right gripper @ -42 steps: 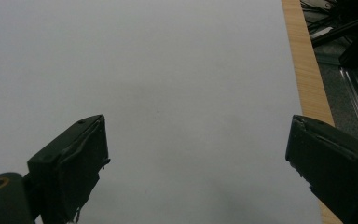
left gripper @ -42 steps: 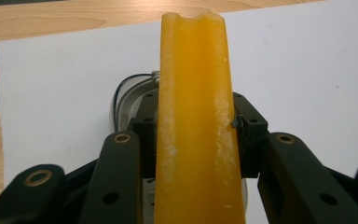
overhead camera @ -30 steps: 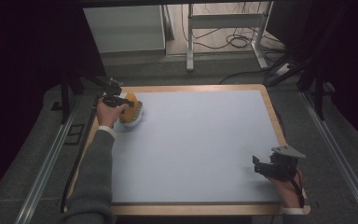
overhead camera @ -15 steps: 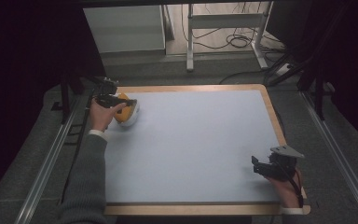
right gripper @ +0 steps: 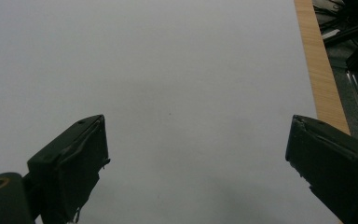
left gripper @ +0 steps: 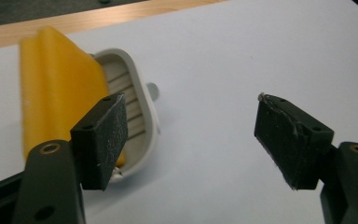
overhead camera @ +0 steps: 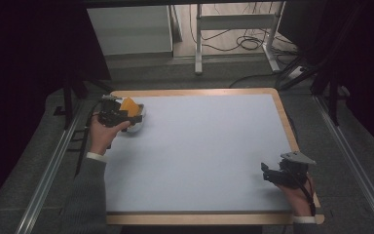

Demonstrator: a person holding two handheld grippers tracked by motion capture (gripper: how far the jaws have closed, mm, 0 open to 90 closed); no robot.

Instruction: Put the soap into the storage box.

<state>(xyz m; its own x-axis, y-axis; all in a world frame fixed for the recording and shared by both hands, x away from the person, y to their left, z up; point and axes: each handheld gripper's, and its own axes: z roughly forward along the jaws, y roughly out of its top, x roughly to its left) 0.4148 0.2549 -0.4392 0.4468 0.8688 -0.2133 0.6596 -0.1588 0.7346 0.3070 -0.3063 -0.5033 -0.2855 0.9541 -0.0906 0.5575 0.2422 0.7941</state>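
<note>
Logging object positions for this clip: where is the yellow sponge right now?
The yellow sponge sits in a white holder at the table's far left corner, just beside the open left gripper.

A table with a wooden rim carries a pale blue-white mat over almost its whole top. A white dish holding a yellow sponge lies on the mat just beside the left gripper's spread jaws.

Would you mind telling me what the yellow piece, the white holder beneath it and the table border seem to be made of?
Yellow piece: probably sponge or foam, judging by its matte, soft-looking, rounded folds. White holder: likely moulded plastic, with a smooth, slightly glossy rim and a ribbed inside. Table border: looks like light wood or wood laminate, as faint grain shows.
</note>
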